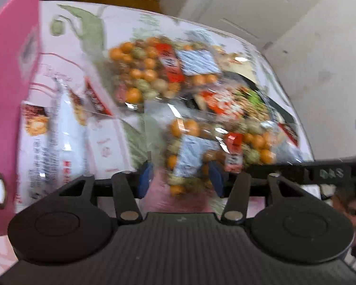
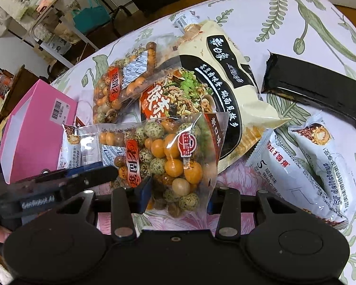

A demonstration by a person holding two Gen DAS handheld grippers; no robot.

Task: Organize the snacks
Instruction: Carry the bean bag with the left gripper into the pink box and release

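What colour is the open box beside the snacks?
Pink box, seen best in the right wrist view.

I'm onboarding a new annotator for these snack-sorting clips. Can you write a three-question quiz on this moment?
1. True or false: the pink box lies on the same side of the table as the black packet.
2. Multiple choice: what lies between the fingers of the right tool? A) the noodle bag B) a clear bag of coated nuts C) the black packet
3. In one word, how many clear coated-nut bags show in the right wrist view?

Key: 1. False, the box is far left and the packet far right. 2. B. 3. Two; the second nut bag lies behind.
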